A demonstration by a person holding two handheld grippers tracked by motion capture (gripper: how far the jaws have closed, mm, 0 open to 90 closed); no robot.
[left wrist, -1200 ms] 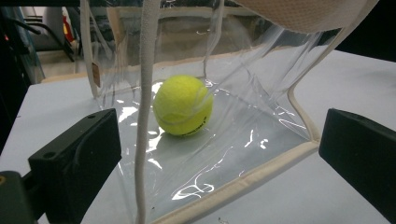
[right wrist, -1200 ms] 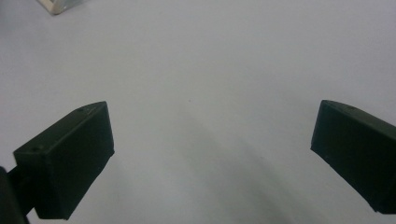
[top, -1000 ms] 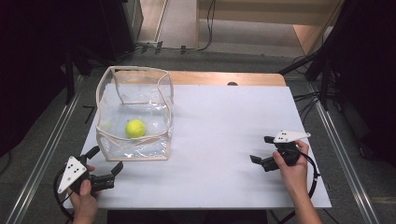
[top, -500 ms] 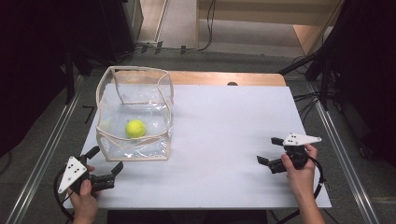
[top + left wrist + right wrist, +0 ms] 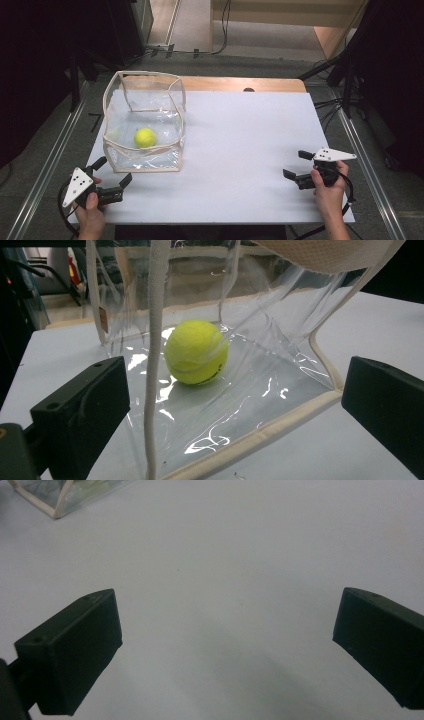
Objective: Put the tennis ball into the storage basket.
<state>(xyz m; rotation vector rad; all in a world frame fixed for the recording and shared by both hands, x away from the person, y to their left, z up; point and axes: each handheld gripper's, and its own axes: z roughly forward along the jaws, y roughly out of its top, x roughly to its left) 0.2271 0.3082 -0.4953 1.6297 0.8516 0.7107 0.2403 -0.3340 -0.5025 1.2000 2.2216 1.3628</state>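
1. Left gripper [image 5: 112, 177]: jaws spread wide, holding nothing. It rests at the near left corner of the table, just beside the clear bag, jaws aimed at the bag's near bottom edge. The aim suggests the bag or its contents as the next thing to be handled.

2. Right gripper [image 5: 299, 166]: jaws likewise wide apart and empty. It is held low over bare tabletop at the near right, well apart from the bag. In the right gripper view its jaws frame plain white surface, with a corner of the bag far off at upper left. Judged as a waiting position, out of the way.

3. Clear bag [image 5: 143, 121]: a transparent plastic pouch with cream fabric trim, standing open-topped on the left half of the table. Its walls sag and crease; it likely keeps its shape poorly if pushed or pinched.

4. Tennis ball [image 5: 196, 352]: yellow-green, lying on the floor of the bag, loose, touching neither gripper. Reaching it would probably mean going in from above, since the plastic wall stands between it and the left jaws.

5. Table [image 5: 250, 145]: white sheet over a wooden top, bare apart from the bag.
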